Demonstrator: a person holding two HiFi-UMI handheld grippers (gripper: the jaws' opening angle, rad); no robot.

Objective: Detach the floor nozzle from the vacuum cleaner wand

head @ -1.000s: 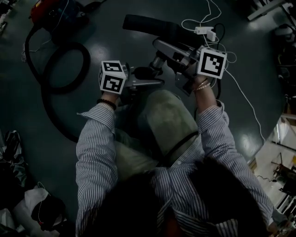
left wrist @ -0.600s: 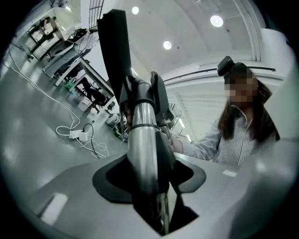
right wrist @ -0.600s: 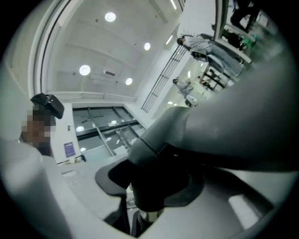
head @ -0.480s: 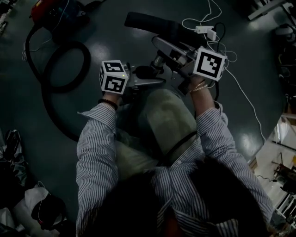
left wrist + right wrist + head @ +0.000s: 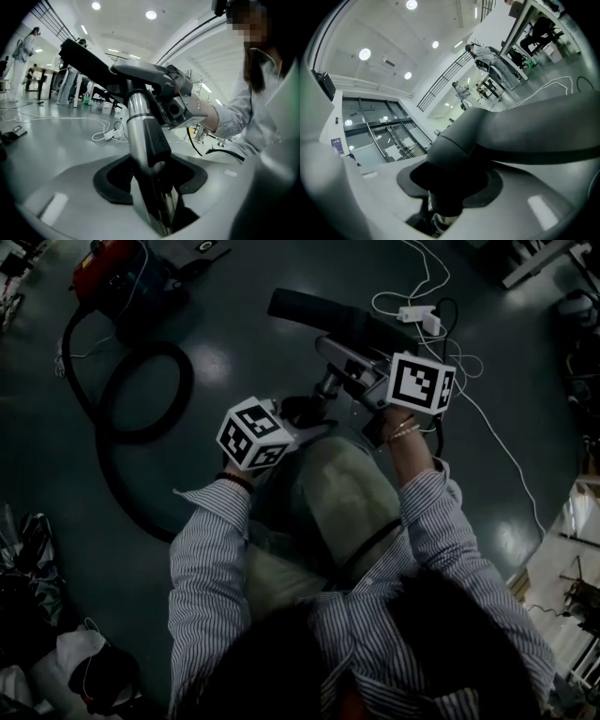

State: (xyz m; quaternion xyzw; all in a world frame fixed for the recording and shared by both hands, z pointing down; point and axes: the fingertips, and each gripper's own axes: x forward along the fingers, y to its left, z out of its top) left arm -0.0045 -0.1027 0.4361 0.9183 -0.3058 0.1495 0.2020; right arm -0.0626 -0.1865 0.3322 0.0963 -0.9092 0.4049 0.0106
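Note:
The floor nozzle point(image 5: 328, 310), with a grey body and a long black brush bar, is held up over the person's lap. The metal wand point(image 5: 323, 390) runs from its neck down toward my left gripper point(image 5: 286, 418). In the left gripper view the wand point(image 5: 138, 122), with its black collar, sits between the jaws of my left gripper point(image 5: 152, 180), which is shut on it. The nozzle point(image 5: 145, 75) rises behind it. My right gripper point(image 5: 450, 187) holds the nozzle's grey neck point(image 5: 497, 126). Its jaws have just been closing with the neck between them.
A red vacuum cleaner point(image 5: 127, 273) stands on the floor at the top left, its black hose point(image 5: 141, 381) looped beside it. A white power strip and cables point(image 5: 417, 313) lie past the nozzle. Dark bags point(image 5: 56, 652) sit at the lower left.
My left gripper has dropped lower and rolled, so its marker cube now shows tilted and nearer the lap. The right gripper's cube has sunk a little. The nozzle and wand stay joined.

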